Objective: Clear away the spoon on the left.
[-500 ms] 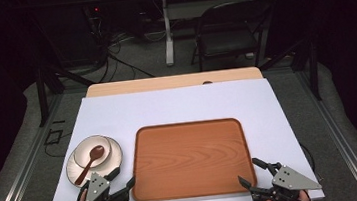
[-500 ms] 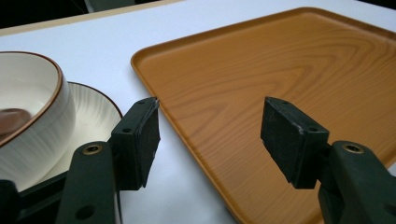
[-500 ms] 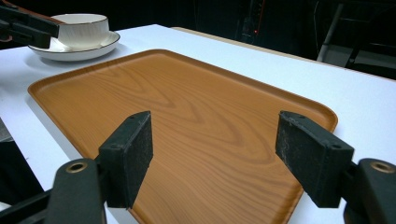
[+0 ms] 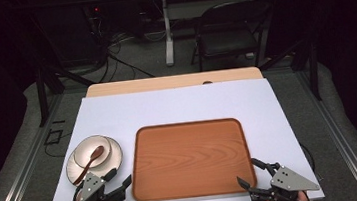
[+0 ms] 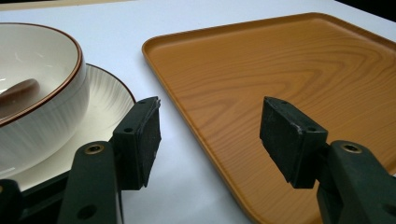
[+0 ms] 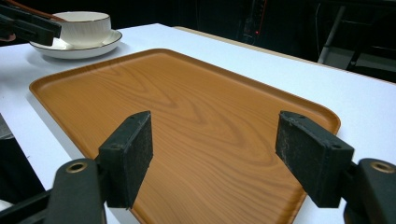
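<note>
High view: wooden tray (image 4: 191, 159) at centre of the white-covered desk (image 4: 177, 105), used as landmark; left of it, a plate (image 4: 114, 157) carrying a bowl (image 4: 86, 149) with a brown spoon (image 4: 88, 163) resting in it. Left gripper (image 4: 120, 183) sits at the tray's near-left corner, fingers (image 5: 140, 140) released and spread with nothing between them, one over the desk just beside the plate, the other over the tray's edge. Right gripper (image 4: 252, 173) sits at the tray's near-right corner, fingers (image 6: 128, 156) likewise apart and grasping nothing, pointing across the tray's bare surface.
</note>
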A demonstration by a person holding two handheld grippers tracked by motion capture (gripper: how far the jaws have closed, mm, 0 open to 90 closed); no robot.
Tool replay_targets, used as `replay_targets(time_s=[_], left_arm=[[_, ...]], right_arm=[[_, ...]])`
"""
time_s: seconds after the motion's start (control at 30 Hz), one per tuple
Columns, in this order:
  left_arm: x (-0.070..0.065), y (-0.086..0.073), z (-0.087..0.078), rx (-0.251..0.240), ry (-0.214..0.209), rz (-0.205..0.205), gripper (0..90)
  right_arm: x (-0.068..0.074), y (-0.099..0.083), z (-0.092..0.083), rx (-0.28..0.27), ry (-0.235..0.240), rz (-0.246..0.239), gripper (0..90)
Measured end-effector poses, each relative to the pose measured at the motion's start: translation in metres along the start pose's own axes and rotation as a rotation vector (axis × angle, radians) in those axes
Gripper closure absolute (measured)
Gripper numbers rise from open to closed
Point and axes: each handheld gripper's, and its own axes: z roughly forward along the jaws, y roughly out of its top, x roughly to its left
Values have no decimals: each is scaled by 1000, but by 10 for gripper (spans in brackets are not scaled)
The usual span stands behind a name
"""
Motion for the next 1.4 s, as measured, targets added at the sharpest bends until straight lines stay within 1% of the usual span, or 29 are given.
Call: replay_targets(time_s=[0.1,0.2,0.33,0.37,0.43,0.57,0.63,0.7,0.77,0.83,0.9,1.0,1.07,1.2,1.4], left_arm=[[1,0,-1,-1,0,-8,387],[1,0,-1,-5,1,-7,389],[1,1,-3,-7,9,-11,408],[1,1,-4,-15,14,-17,408],[1,2,-6,-14,23,-14,418],[2,3,-9,-30,39,-25,440],[3,4,-13,-33,60,-25,456],[5,5,-16,-33,74,-37,492],[8,7,-21,-31,82,-60,551],[9,8,-24,-24,103,-65,590],[12,8,-27,-30,115,-76,617],[15,9,-31,-30,146,-85,664],[17,10,-32,-30,153,-87,692],[20,10,-37,-32,172,-98,718],[23,11,-39,-35,186,-104,743]], right_arm=[[0,0,0,0,1,8,273],[0,0,-1,0,1,11,273],[0,0,0,-1,0,6,273],[0,0,0,-1,1,5,273],[0,0,-1,-1,1,3,273],[0,0,-2,-3,-2,7,272],[0,0,-2,-5,-3,6,272],[-1,0,-2,-6,-4,5,272],[0,0,-2,-5,-3,5,273],[0,0,-2,-5,-4,4,273],[0,0,-2,-5,-3,4,273],[-1,0,-2,-6,-3,2,272],[-1,0,-2,-6,-2,3,272],[0,0,-2,-6,-2,2,272],[0,0,-2,-7,-2,3,272]])
